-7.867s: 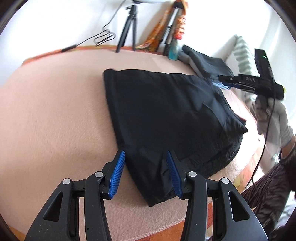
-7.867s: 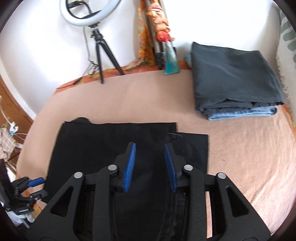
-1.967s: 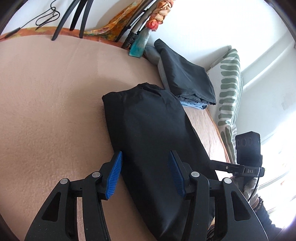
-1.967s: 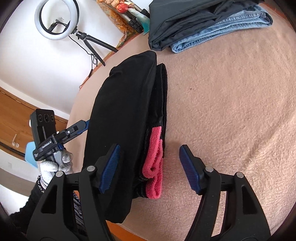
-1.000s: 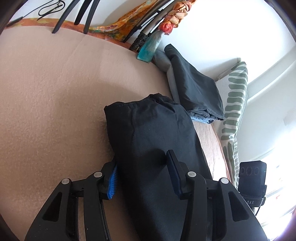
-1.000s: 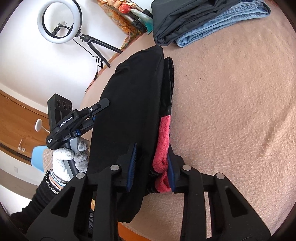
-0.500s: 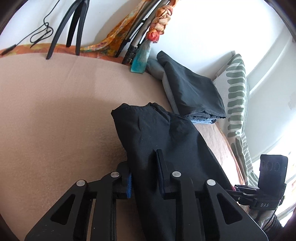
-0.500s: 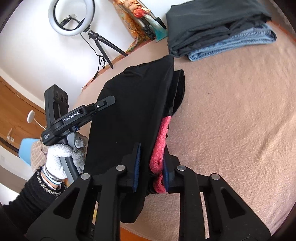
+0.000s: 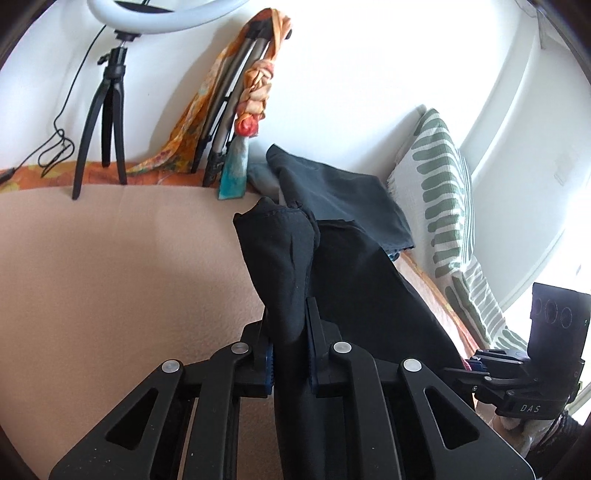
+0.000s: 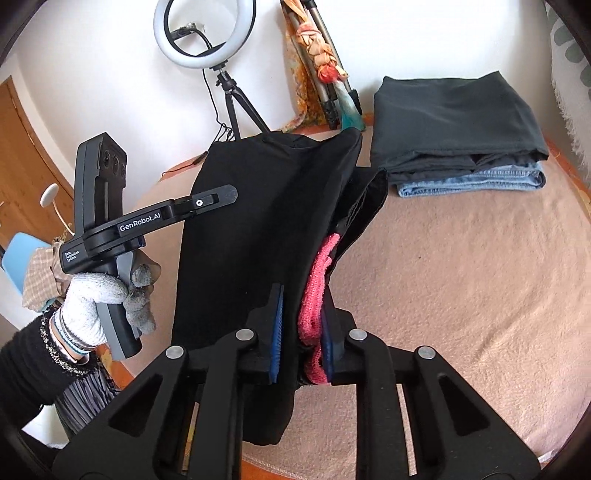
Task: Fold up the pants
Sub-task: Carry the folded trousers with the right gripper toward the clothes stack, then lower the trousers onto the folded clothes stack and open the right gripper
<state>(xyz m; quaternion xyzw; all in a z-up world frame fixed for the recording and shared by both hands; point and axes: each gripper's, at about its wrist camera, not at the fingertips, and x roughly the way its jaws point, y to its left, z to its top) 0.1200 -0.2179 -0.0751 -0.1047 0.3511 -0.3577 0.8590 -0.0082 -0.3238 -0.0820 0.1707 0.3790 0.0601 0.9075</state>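
Over the peach blanket-covered bed point(image 10: 480, 277), black pants point(image 10: 258, 221), already folded into a long narrow bundle, are held up off the surface between both tools. Left gripper point(image 9: 290, 354): jaws clamped on one edge of the bundle, cloth bunched thick between the blue pads. Right gripper point(image 10: 301, 332): jaws closed on the opposite edge, pinching black cloth plus a pink waistband strip point(image 10: 314, 288) showing at the open layers. Grips sit on opposite sides, likely so the layers stay stacked and the bundle doesn't sag open while carried. Right view shows the left hand point(image 10: 92, 299) in a white knit glove holding the left tool, its finger laid against the cloth's left side. Long axis runs away from both cameras toward the back wall; far end, rounded and slightly drooping, points at the folded stack point(image 10: 458, 129) of dark trousers over blue jeans near the striped pillow point(image 9: 443, 206). In the left view the far end overlaps the stack's near corner; can't tell if it touches. Near end hangs below the right jaws, toward the bed's front edge. Judging by the hold, the fold looks done and this is a transfer, probably onto or beside that stack. Ring light on tripod point(image 10: 207, 33) and orange scarf on folded stand point(image 9: 255, 74) sit at the wall, apart from the pants.
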